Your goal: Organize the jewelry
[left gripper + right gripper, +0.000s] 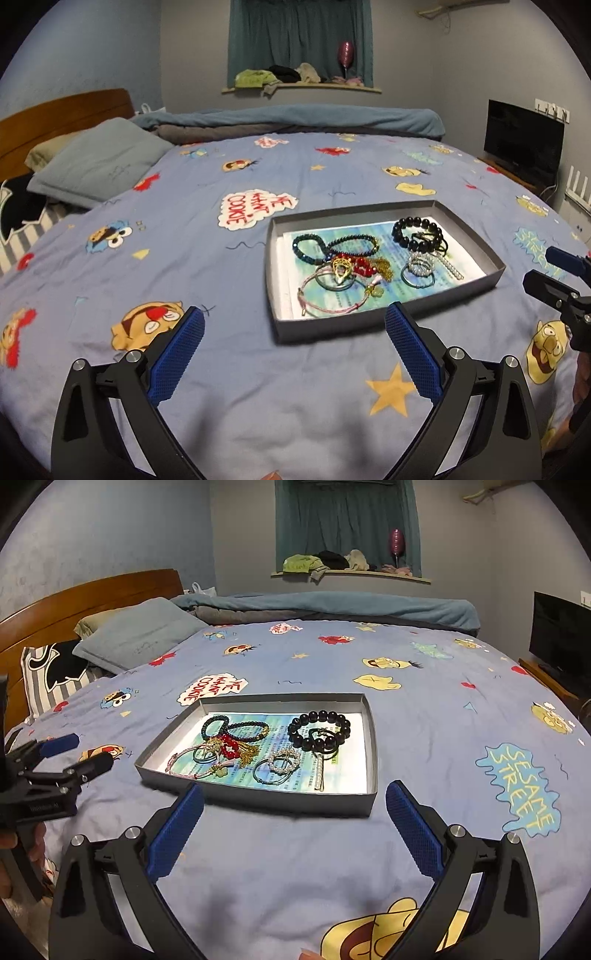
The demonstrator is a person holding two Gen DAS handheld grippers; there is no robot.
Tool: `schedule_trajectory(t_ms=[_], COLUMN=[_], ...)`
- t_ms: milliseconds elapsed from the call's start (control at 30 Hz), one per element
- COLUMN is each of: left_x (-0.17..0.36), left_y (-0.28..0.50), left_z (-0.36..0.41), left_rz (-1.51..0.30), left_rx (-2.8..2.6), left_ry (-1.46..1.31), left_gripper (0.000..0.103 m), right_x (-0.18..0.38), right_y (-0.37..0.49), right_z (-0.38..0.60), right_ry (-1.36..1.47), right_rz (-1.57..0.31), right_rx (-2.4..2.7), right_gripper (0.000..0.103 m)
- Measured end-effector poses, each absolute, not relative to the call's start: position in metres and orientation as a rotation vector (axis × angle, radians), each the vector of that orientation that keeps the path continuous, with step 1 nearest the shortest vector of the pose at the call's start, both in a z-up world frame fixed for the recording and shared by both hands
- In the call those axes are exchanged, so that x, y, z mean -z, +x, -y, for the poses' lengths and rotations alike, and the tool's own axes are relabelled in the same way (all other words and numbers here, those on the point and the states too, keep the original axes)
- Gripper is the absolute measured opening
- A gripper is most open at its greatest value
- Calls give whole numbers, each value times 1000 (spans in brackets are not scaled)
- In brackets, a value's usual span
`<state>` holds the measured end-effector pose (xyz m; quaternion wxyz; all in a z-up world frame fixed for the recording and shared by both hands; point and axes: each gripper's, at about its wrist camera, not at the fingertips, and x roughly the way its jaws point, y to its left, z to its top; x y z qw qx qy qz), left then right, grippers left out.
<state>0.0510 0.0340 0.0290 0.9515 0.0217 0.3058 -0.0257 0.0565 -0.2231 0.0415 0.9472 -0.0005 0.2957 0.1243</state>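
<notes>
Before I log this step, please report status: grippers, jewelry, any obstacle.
Left gripper open, empty. Right gripper open, empty. Jewelry tangled in grey box on bed. Nothing in the way.

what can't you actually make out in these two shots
- Print on the paper lining the gray box: too small in both views.
- How the red bead bracelet, gold chain and pink cords tangle: overlapping, unclear in both.
- Left tongs handle and hand: cut off by the left wrist view's bottom edge.
- Right tongs: same in the right wrist view.
</notes>
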Motion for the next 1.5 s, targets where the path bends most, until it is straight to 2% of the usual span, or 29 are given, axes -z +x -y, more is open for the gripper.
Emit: schedule_trajectory(t_ms=[300,1500], left_x=[-18,-9], left_y=[53,59], left_z=[-11,-6], left_rz=[-564,-601], left_rx=[51,84], left_ry=[115,129], left_gripper=[98,98], right_x=[-25,-11], right_y=[58,66], right_z=[220,215], right_ry=[-36,-53], right_rz=[-575,-597], right_rx=[-208,-194], right_gripper=[97,97])
